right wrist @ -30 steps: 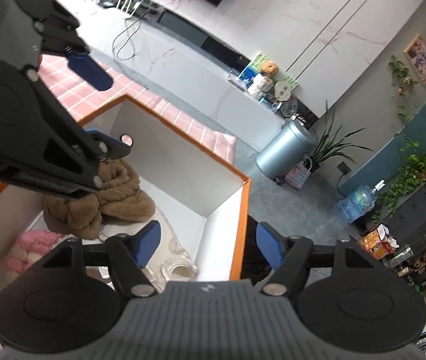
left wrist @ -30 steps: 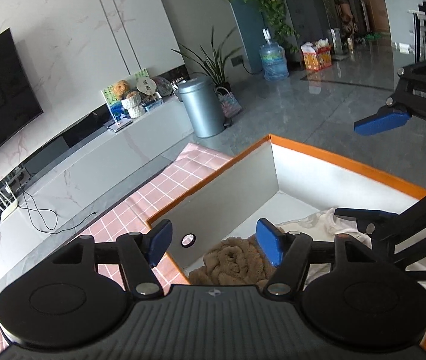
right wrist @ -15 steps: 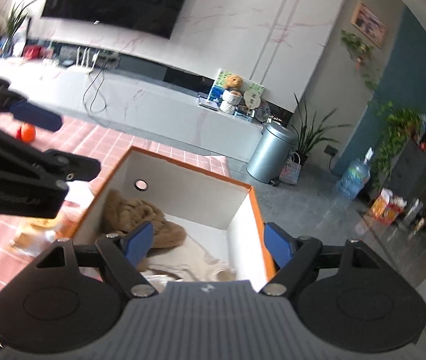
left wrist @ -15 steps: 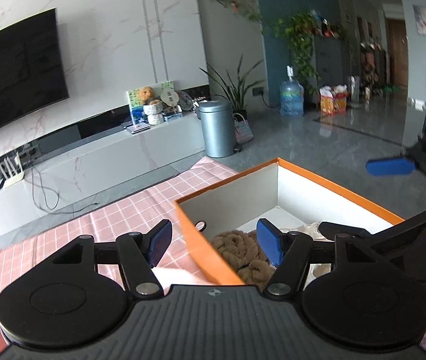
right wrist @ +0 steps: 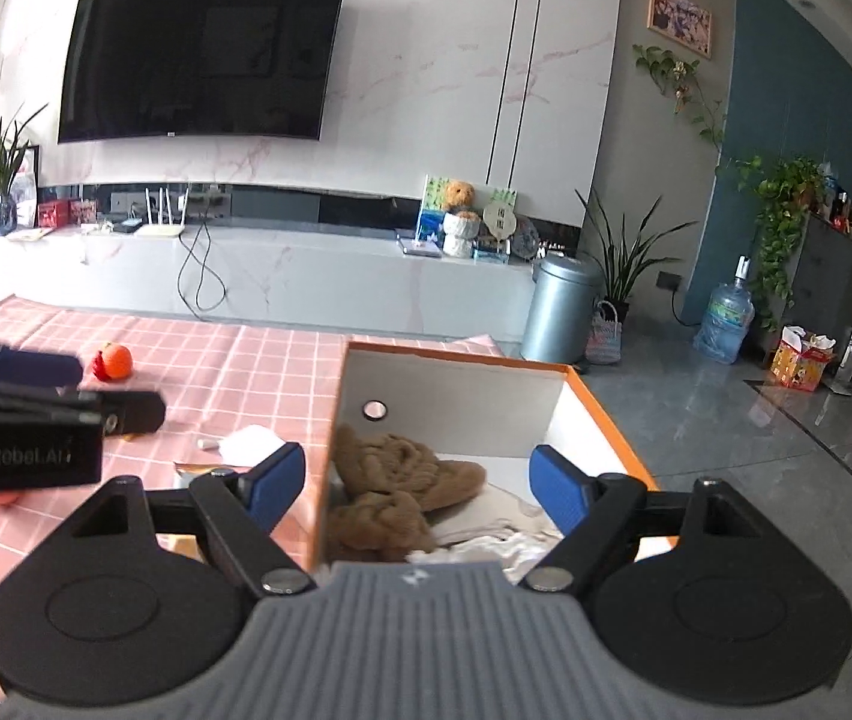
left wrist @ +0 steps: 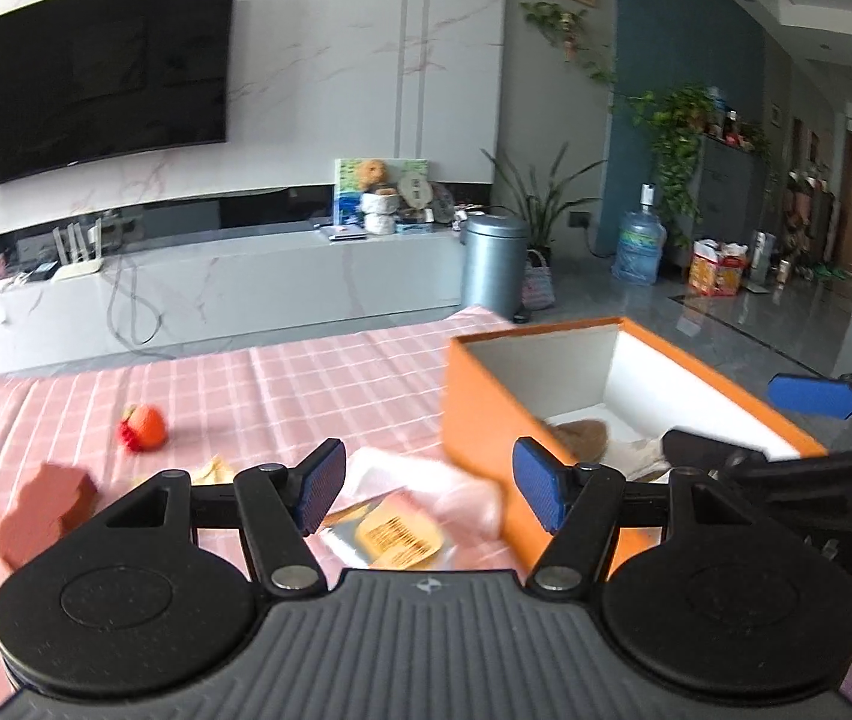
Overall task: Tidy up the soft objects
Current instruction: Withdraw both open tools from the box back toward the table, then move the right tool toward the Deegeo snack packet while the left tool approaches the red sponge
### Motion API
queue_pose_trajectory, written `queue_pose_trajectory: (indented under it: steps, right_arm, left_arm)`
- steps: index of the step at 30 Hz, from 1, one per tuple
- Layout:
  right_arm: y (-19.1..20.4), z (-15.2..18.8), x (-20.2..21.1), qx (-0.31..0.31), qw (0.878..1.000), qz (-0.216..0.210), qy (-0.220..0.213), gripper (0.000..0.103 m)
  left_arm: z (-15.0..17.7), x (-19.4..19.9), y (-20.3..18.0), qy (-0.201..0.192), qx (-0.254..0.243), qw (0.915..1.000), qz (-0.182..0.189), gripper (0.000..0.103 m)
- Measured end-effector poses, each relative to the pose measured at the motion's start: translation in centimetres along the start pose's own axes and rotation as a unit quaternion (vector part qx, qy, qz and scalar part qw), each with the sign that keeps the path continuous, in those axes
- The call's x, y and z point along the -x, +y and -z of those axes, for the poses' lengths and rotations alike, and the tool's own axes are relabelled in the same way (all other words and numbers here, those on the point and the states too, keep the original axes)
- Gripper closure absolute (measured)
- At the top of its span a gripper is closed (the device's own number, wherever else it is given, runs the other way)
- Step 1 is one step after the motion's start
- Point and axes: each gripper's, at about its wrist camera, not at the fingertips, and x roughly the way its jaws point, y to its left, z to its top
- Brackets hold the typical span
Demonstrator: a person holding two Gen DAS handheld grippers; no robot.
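Both tools stood with fingers spread wide, gripping nothing. In the left wrist view the left gripper (left wrist: 426, 489) hung over a pale pink soft item (left wrist: 468, 501) and a foil packet (left wrist: 393, 534) lying at lower centre, just left of the orange box (left wrist: 486, 414); the left hand looked the nearer one for it. The blurred item's long axis could not be told. The right gripper (right wrist: 417, 486) straddled the box's near left wall, over the brown plush (right wrist: 402, 480) inside. Beyond lay the pink checked tablecloth (left wrist: 282, 384), a small orange toy (left wrist: 141, 427), then the TV console (right wrist: 306, 270) and television (right wrist: 198, 60).
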Motion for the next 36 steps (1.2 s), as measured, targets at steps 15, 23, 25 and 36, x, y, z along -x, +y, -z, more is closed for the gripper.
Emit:
queue_pose_trajectory:
  steps: [15, 23, 25, 36]
  right_arm:
    - [7.3, 1.7, 0.7, 0.017, 0.998, -0.062, -0.028, 0.023]
    - [11.1, 3.1, -1.1, 0.058, 0.994, -0.094, 0.001, 0.030]
    - [11.7, 3.2, -1.9, 0.064, 0.993, -0.099, 0.013, 0.030]
    - [12.9, 3.1, -8.5, 0.081, 0.988, -0.097, 0.090, 0.030]
  left_arm:
    - [5.9, 4.0, 6.7, 0.014, 0.065, 0.9959, -0.061, 0.032]
    - [7.9, 5.1, 10.8, 0.023, 0.114, 0.9890, -0.092, 0.032]
    - [8.3, 5.0, 11.4, 0.026, 0.122, 0.9879, -0.092, 0.032]
    - [8.6, 3.1, 13.8, 0.044, 0.129, 0.9849, -0.106, 0.032]
